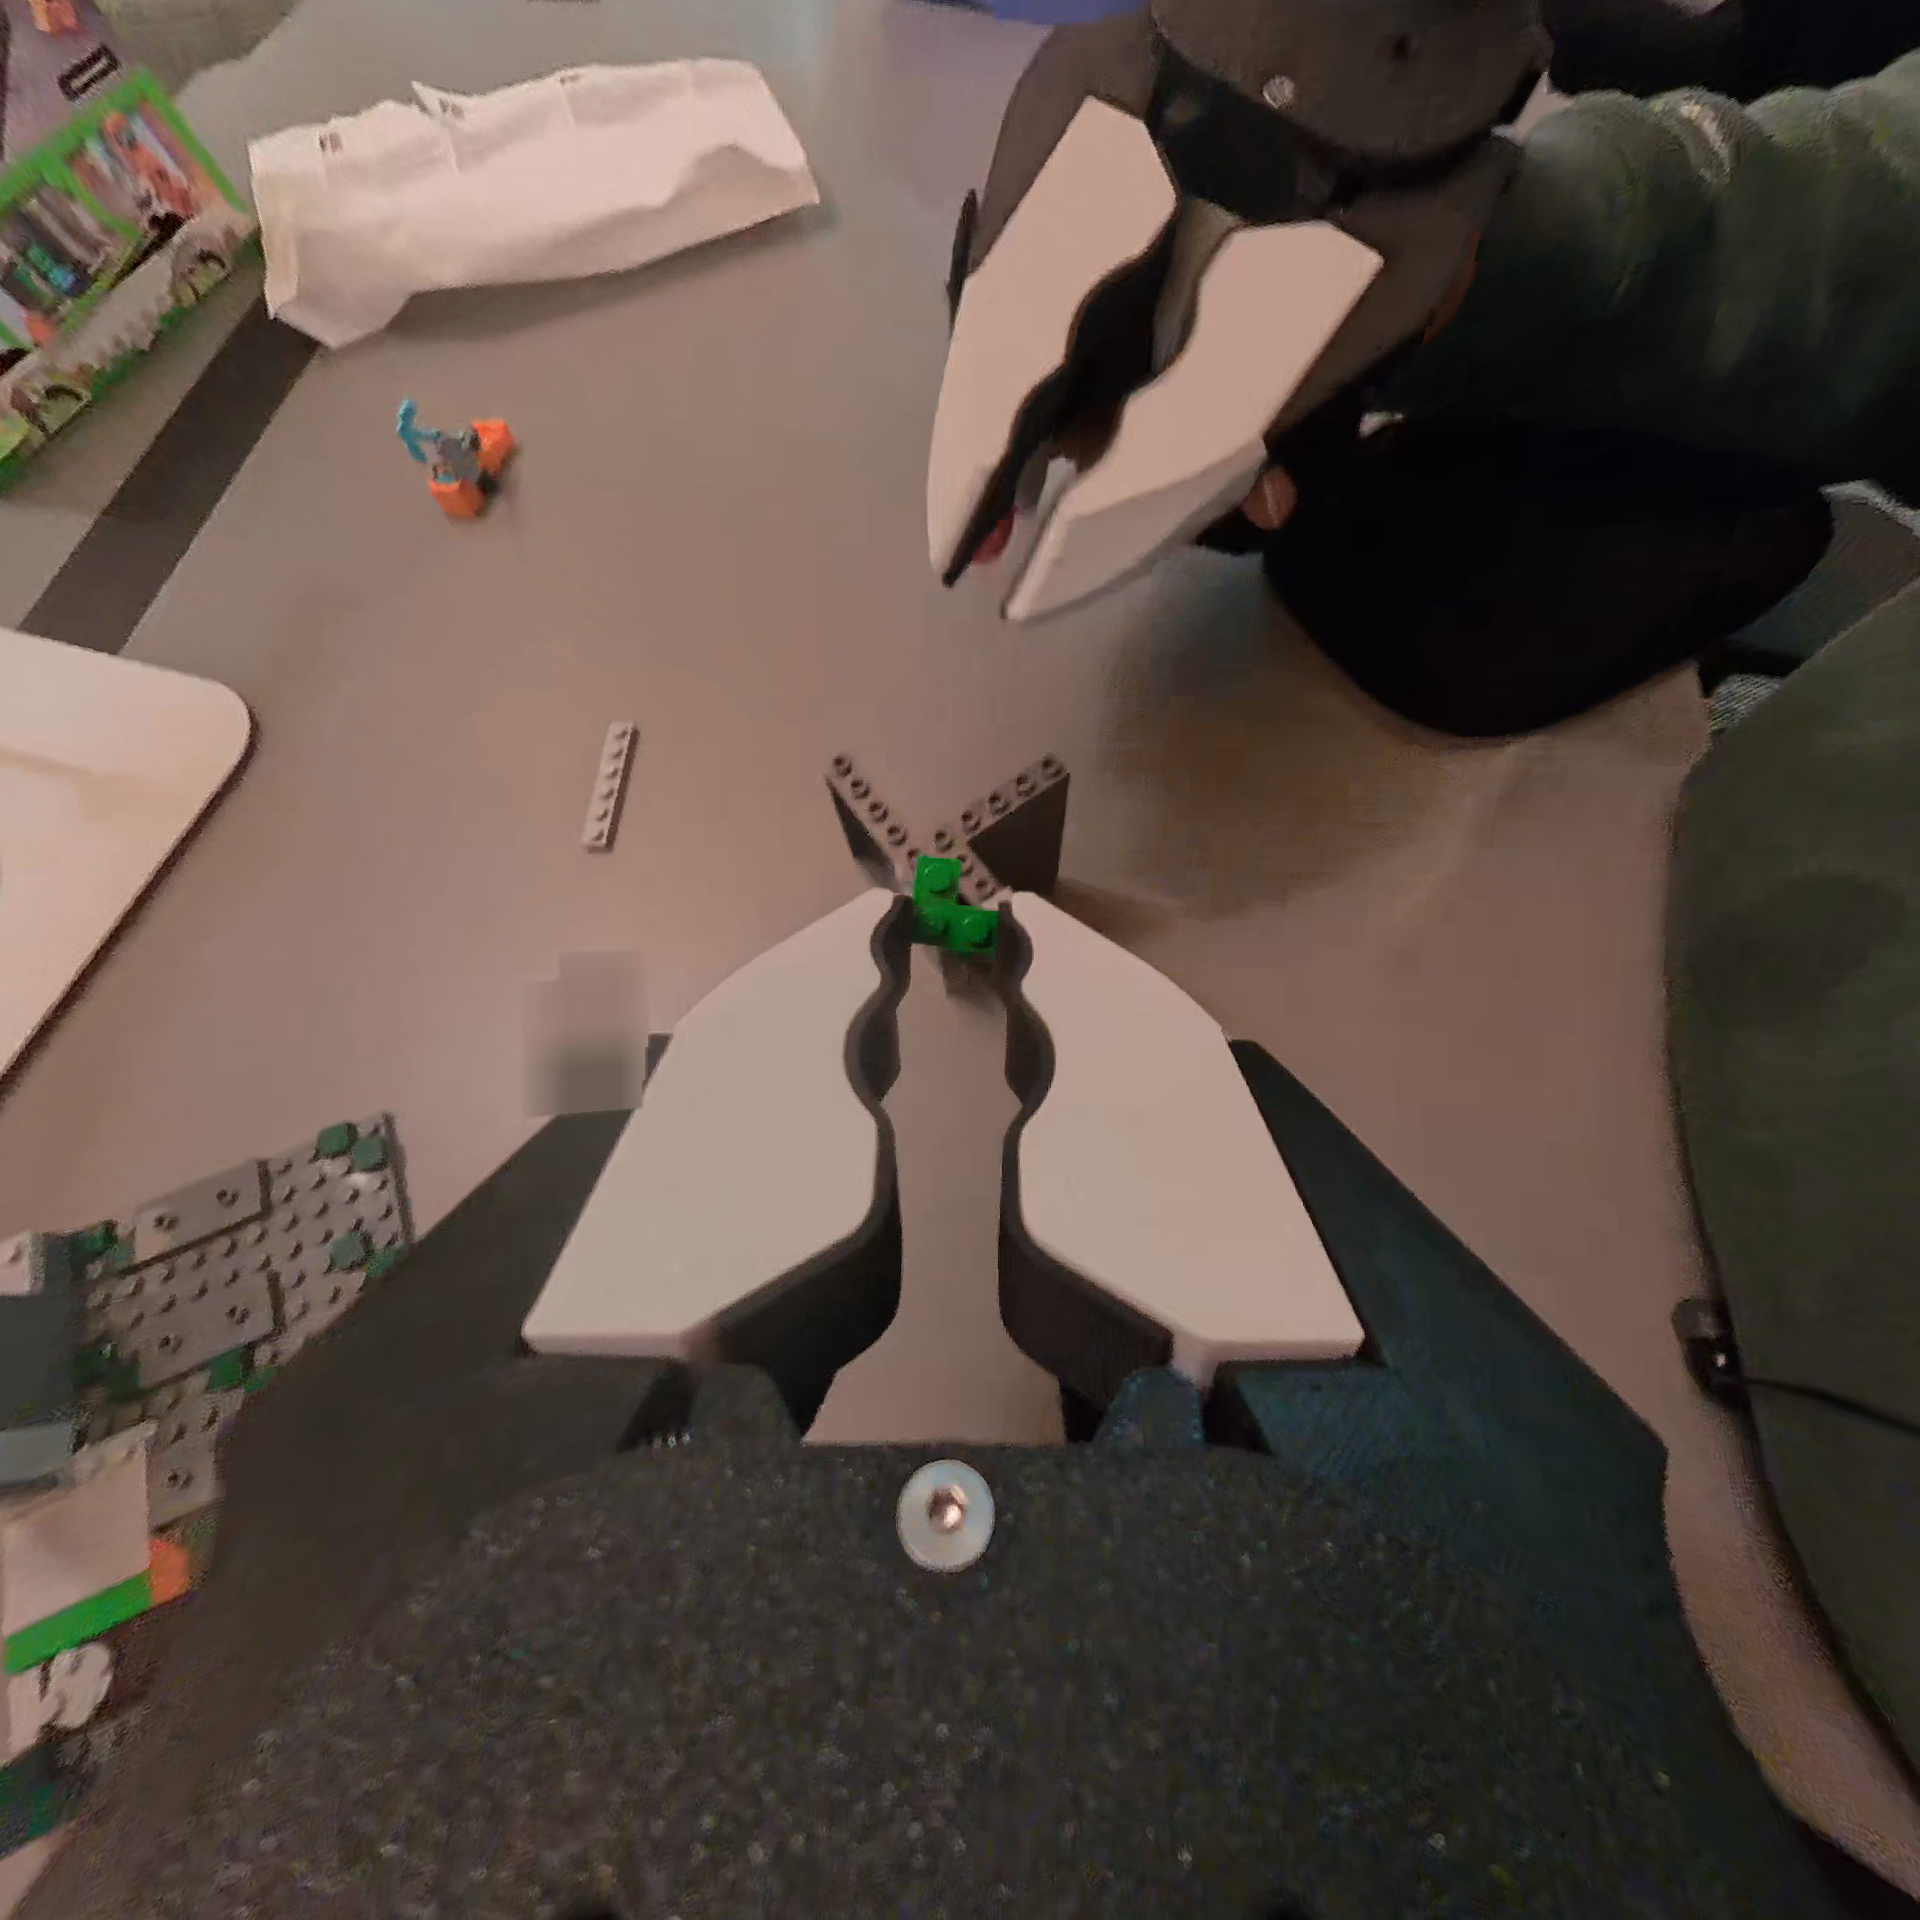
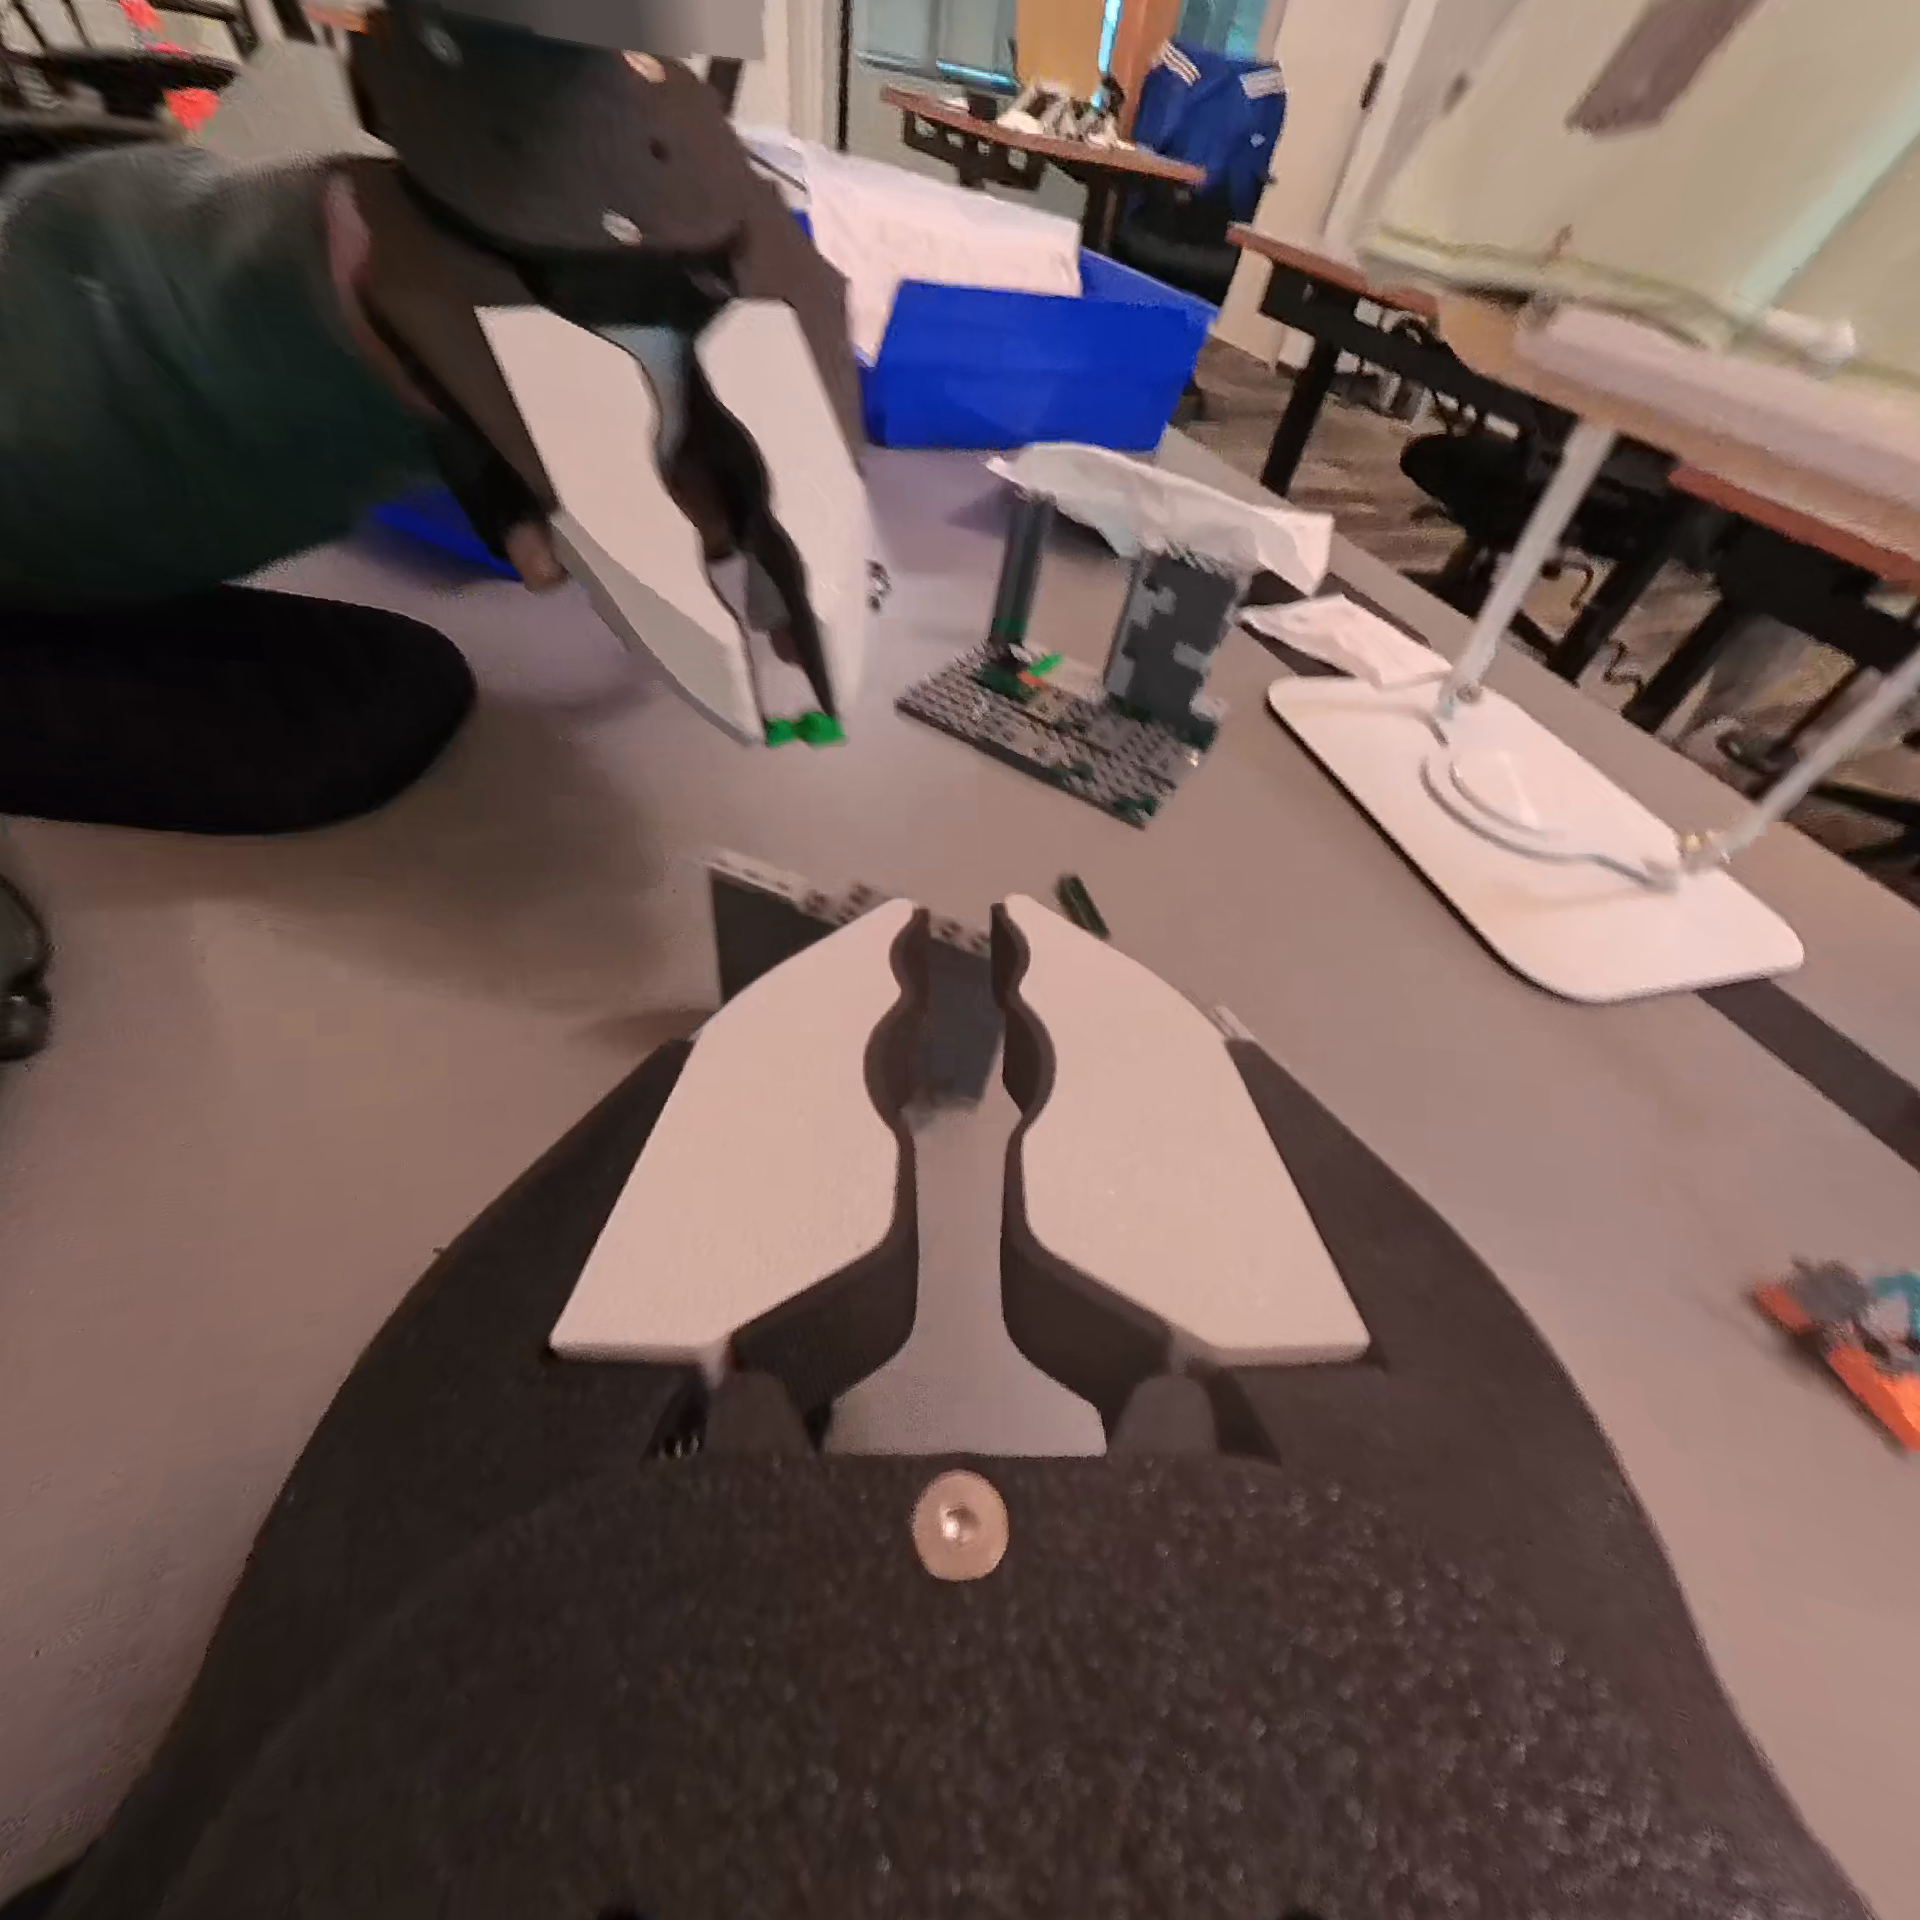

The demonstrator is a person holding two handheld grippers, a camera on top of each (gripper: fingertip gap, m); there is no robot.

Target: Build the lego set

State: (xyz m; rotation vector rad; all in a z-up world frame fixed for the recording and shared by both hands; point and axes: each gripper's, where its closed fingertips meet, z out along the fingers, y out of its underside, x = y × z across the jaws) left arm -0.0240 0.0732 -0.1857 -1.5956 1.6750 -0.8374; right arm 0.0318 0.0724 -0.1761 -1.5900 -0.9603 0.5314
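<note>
My left gripper [image 1: 951, 920] is shut on a small green L-shaped plate [image 1: 951, 912], held just above two dark grey bricks [image 1: 1023, 821] that lie crossed in an X on the table. In the right wrist view the left gripper [image 2: 800, 727] shows the green plate [image 2: 805, 730] at its tips. My right gripper [image 2: 954, 914] is slightly open and empty, hovering over the dark grey bricks [image 2: 769, 925]. In the left wrist view it [image 1: 987, 587] hangs above the table beyond the bricks.
A grey baseplate with pillars [image 2: 1049, 727] stands to the left [image 1: 239, 1268]. A thin grey plate [image 1: 611, 784], a small orange and teal build [image 1: 457, 457], a white paper bag [image 1: 520, 187], the set's box [image 1: 94, 270] and a white lamp base [image 2: 1527, 831] lie around. About 7 centimetres separates my left fingertips from my right.
</note>
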